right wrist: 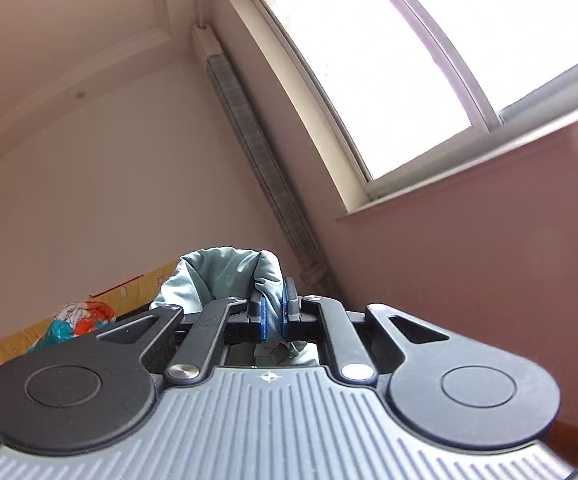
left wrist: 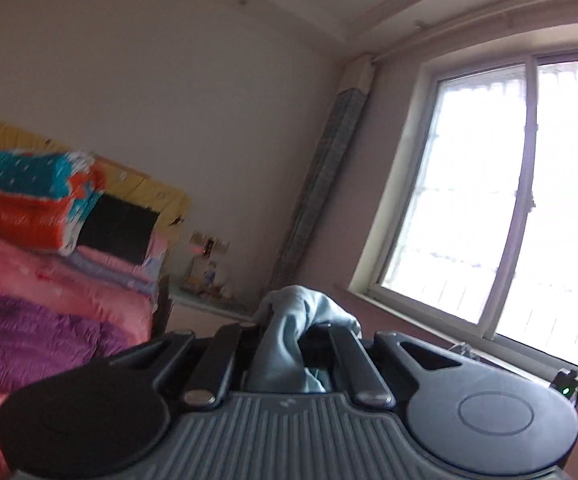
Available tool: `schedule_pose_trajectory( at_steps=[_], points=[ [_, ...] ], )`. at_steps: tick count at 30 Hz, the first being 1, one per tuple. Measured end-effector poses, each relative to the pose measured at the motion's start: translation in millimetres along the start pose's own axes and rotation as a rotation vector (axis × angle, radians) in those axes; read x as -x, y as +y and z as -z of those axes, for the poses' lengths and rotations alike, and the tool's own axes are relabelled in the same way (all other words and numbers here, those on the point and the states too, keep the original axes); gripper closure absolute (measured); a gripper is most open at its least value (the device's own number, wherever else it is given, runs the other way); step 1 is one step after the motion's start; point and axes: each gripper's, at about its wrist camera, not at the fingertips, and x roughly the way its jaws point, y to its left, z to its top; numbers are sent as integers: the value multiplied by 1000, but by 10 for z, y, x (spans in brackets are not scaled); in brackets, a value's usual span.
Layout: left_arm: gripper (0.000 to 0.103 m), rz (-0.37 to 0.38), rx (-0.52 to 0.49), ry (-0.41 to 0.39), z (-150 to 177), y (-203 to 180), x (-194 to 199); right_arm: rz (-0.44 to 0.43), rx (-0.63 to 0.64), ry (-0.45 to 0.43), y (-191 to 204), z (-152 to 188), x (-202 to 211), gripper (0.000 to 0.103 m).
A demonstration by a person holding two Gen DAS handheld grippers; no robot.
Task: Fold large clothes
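Right wrist: pale blue garment [right wrist: 225, 276] pinched inside right claw [right wrist: 273, 312].

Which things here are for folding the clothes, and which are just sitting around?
For the job:
light blue garment
left gripper, shut on it
right gripper, shut on it

Just lying about:
folded quilts on the bed
window
picture by the wall

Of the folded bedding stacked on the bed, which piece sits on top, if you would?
The teal-and-orange quilt tops the stack; pink bedding and a purple quilt lie lower.
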Motion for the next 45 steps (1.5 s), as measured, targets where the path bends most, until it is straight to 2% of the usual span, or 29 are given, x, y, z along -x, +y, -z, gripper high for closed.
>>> schedule_pose_trajectory(
  at_steps=[3, 5, 9, 13, 18, 24, 25, 27, 29, 32, 37, 40, 41, 43, 45],
  points=[
    [102, -145, 45, 48, 373, 485, 47, -37, 66, 4, 181, -48, -33, 95],
    [102, -239, 96, 67, 583, 862, 140, -77, 129, 25, 327, 36, -28, 95],
    [102, -418, 183, 70, 860, 1535, 413, -191, 225, 104, 918, 301, -259, 95],
    [102, -563, 231, 84, 979, 2029, 680, -335, 321, 192, 1744, 738, -525, 95],
    [101, -697, 248, 143, 1083, 2463, 860, -513, 407, 271, 2850, 1260, -833, 95],
    [101, -826, 250, 197, 1226, 2806, 991, -639, 517, 273, 3940, 1776, -1104, 95],
    [101, -841, 247, 202, 1243, 2839, 1014, -657, 533, 271, 4048, 1757, -1101, 95],
    [100, -864, 248, 205, 1295, 2948, 1070, -678, 558, 269, 4329, 1877, -1164, 95],
    [100, -892, 246, 205, 1330, 3021, 1122, -697, 572, 276, 4584, 1965, -1006, 95],
    [100, -947, 258, 196, 1371, 3138, 1236, -719, 569, 298, 5165, 2322, -1230, 95],
    [97, -1017, 319, 187, 1394, 3304, 1438, -744, 551, 313, 5591, 2663, -1282, 94],
    [91, -1051, 321, 176, 1389, 3342, 1522, -762, 566, 315, 5814, 2877, -1204, 91],
    [86, -1069, 309, 169, 1384, 3342, 1536, -771, 572, 323, 5930, 3003, -1207, 91],
    [81, -1101, 280, 146, 1365, 3323, 1581, -782, 583, 341, 6039, 3150, -1235, 87],
    [80, -1145, 234, 115, 1336, 3277, 1623, -788, 594, 357, 6080, 3269, -1235, 69]
  ],
)
